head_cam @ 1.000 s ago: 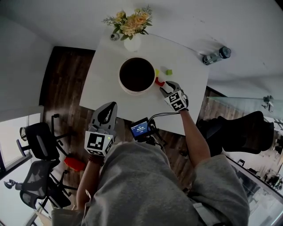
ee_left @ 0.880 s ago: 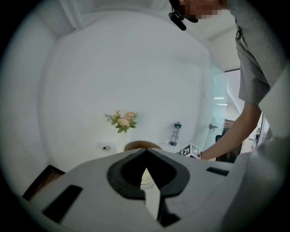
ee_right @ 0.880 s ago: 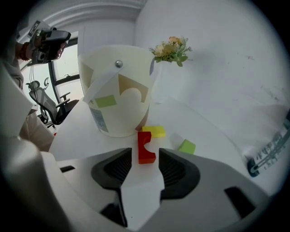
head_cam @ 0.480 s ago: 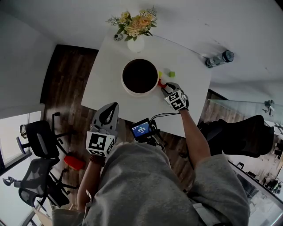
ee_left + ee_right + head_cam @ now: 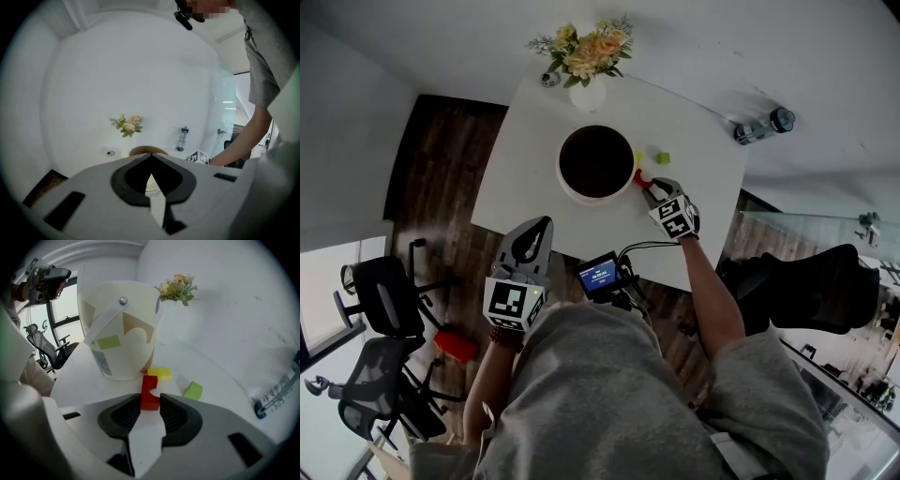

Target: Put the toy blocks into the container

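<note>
Grip quality matters most at this step: the right tool (image 5: 150, 403) has just been closing its jaws, and the pads now press on the two flat sides of the red block (image 5: 149, 391). The block stands on the white surface (image 5: 698, 234), just beside the foot of the cream container (image 5: 123, 345). It has a notch cut into one upper edge, so the hold looks safest kept low on its solid part, with both pads square to the faces so it does not twist out. The container wall rises high next to it, so the lift should probably go straight up until the block clears the rim. Only then should it cross over the dark opening and let go. A yellow block (image 5: 159, 374) lies just beyond, near the container's base, and a green block (image 5: 193, 390) lies a little to the right; a tilted lift could nudge either. The left tool (image 5: 538, 223) is clenched on nothing and hangs over the near edge, well apart from the work.
</note>
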